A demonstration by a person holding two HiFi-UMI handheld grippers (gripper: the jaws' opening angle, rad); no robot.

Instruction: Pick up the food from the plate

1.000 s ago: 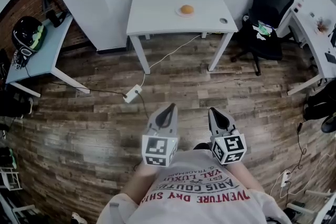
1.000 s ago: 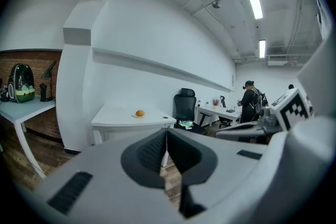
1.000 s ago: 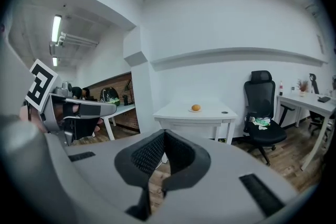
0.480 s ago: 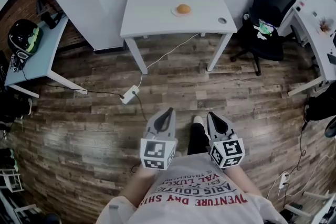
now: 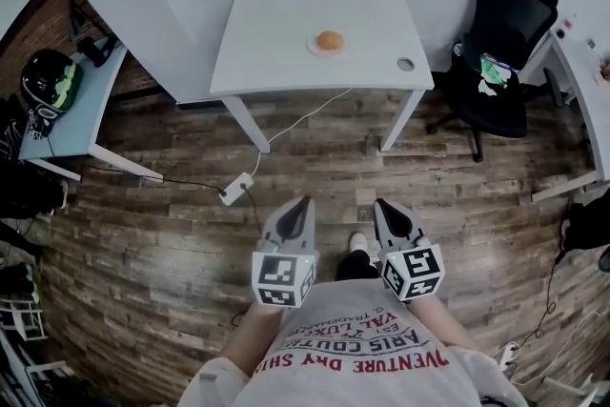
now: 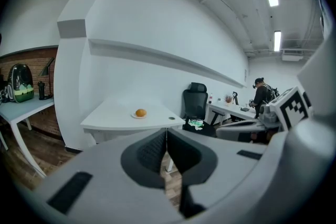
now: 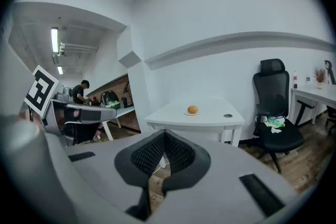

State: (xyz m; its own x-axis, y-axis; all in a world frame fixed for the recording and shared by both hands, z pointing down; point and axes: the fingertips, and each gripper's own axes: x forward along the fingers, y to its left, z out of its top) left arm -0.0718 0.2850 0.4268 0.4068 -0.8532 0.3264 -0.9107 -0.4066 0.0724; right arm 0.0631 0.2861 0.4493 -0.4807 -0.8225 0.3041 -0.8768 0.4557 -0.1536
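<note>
An orange round piece of food [image 5: 330,40] lies on a small white plate [image 5: 315,48] on the white table [image 5: 286,52] ahead of me; it also shows as the food [image 6: 140,112] in the left gripper view and the food [image 7: 192,109] in the right gripper view. My left gripper [image 5: 303,203] and right gripper [image 5: 383,205] are held close to my chest above the wooden floor, far short of the table. Both have their jaws shut with nothing between them. My left gripper [image 6: 166,132] and right gripper [image 7: 165,134] point toward the table.
A black office chair [image 5: 505,43] stands right of the table. A power strip [image 5: 235,187] and its cable [image 5: 305,114] lie on the floor by the table's front left leg. A light blue desk [image 5: 67,114] with a helmet [image 5: 50,79] stands at the left. A small round disc [image 5: 406,65] sits near the table's right corner.
The view has moved forward: the table and food sit nearer and lower in the head view. Both grippers stay shut in the same place by my chest.
</note>
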